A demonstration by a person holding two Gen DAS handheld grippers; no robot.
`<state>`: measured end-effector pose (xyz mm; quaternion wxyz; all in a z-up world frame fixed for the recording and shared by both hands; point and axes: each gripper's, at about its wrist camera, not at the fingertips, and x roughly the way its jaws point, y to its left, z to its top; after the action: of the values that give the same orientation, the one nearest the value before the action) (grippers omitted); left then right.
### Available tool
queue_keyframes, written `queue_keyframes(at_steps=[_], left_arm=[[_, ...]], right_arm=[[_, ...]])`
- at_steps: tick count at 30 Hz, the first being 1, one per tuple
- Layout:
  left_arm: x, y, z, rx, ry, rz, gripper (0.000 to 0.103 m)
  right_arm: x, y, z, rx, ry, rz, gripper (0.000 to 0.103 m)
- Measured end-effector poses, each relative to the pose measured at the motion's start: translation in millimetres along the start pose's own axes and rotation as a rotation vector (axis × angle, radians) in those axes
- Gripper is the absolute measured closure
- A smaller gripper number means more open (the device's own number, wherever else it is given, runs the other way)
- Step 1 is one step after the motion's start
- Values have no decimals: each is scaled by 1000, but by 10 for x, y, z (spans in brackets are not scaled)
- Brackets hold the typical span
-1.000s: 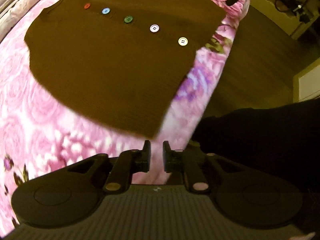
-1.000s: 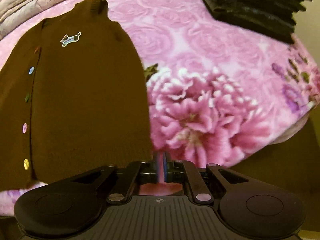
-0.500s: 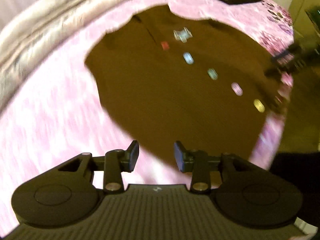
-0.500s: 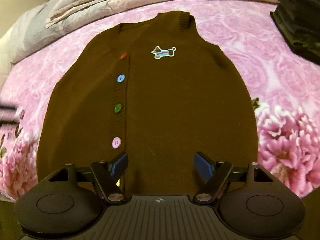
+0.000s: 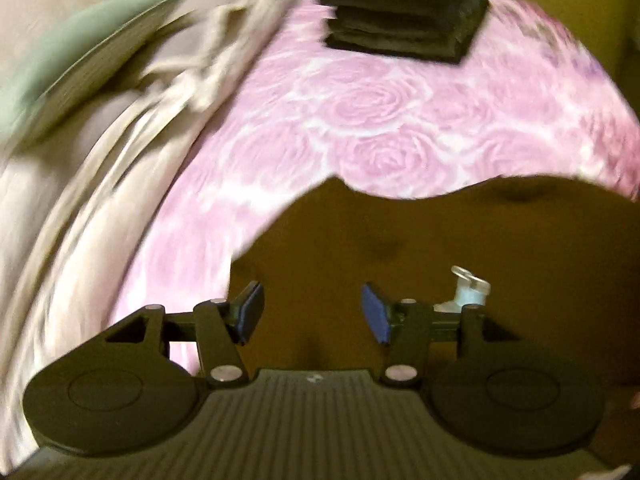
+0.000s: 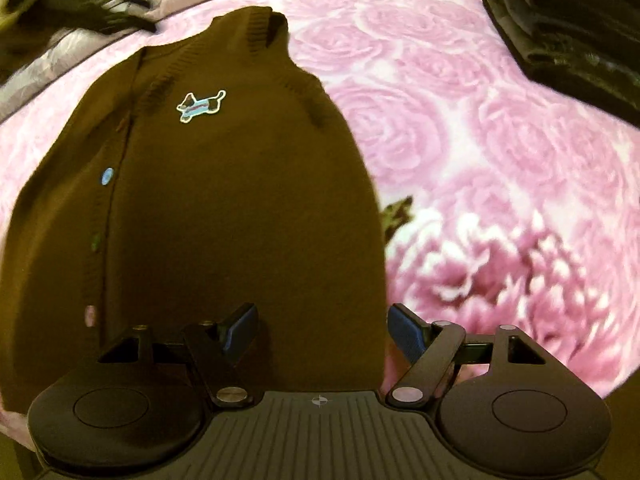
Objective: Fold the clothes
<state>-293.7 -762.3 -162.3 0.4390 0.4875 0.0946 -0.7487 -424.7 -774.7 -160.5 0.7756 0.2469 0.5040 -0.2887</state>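
Note:
A brown knitted cardigan vest lies flat on the pink floral bedspread, collar away from me, with a small dog patch and coloured buttons down its left side. My right gripper is open and empty, low over the vest's lower right part near its side edge. My left gripper is open and empty over the vest's upper part near the collar; the dog patch shows beside its right finger. The left wrist view is blurred.
A stack of dark folded clothes sits at the far side of the bed, also at the upper right of the right wrist view. A rumpled beige and grey duvet lies along the left. The bed edge is near right.
Both grippers went from nearly shut to wide open. The left gripper swept from the vest's hem side up to its collar end. The right gripper moved over the vest's lower right.

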Motion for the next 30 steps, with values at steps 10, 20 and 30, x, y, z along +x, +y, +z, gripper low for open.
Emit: queue_keyframes(at_steps=[10, 20, 30], left_arm=[[1168, 237, 386, 184, 114, -202, 101], [1262, 570, 834, -17, 73, -183, 98], [468, 1024, 348, -180, 51, -57, 72]], right_arm=[[225, -238, 147, 125, -41, 43, 75], [113, -705, 339, 184, -85, -31, 95], [-205, -322, 390, 145, -149, -80, 37]])
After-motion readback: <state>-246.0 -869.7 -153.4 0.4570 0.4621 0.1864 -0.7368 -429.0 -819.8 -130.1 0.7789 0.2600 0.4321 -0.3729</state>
